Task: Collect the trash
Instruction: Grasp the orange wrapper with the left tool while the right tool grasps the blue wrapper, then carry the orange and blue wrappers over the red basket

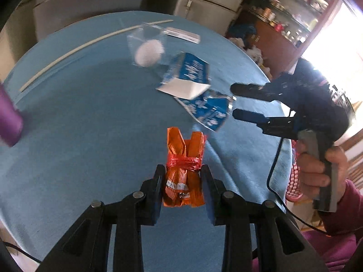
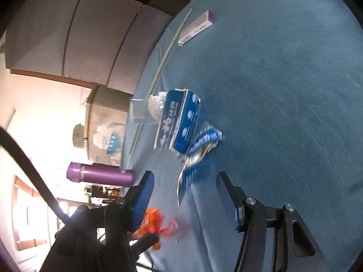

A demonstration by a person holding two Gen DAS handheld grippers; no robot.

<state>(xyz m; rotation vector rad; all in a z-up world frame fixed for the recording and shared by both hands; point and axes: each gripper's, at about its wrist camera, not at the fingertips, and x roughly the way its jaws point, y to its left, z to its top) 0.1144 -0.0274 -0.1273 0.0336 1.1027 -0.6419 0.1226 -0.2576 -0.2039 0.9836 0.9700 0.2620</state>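
Note:
My left gripper [image 1: 182, 170] is shut on an orange wrapper bundle [image 1: 183, 181] tied with a red band, held just above the blue tablecloth [image 1: 90, 124]. The bundle [image 2: 154, 224] shows blurred at the lower left of the right wrist view. My right gripper [image 2: 184, 181] stands open, and the lower end of a crumpled blue foil wrapper [image 2: 197, 149] reaches between its fingertips without being pressed. In the left wrist view this gripper [image 1: 236, 101] comes in from the right at the wrapper [image 1: 208, 111]. A torn blue carton [image 1: 188, 72] lies just beyond.
A clear plastic bag with a white wad [image 1: 147, 52] lies behind the carton. A thin white stick [image 1: 90, 43] and a small white-and-purple box [image 2: 197, 27] rest near the far edge. A purple bottle [image 2: 99, 176] stands at the table's rim. A hand [image 1: 317, 170] grips the right handle.

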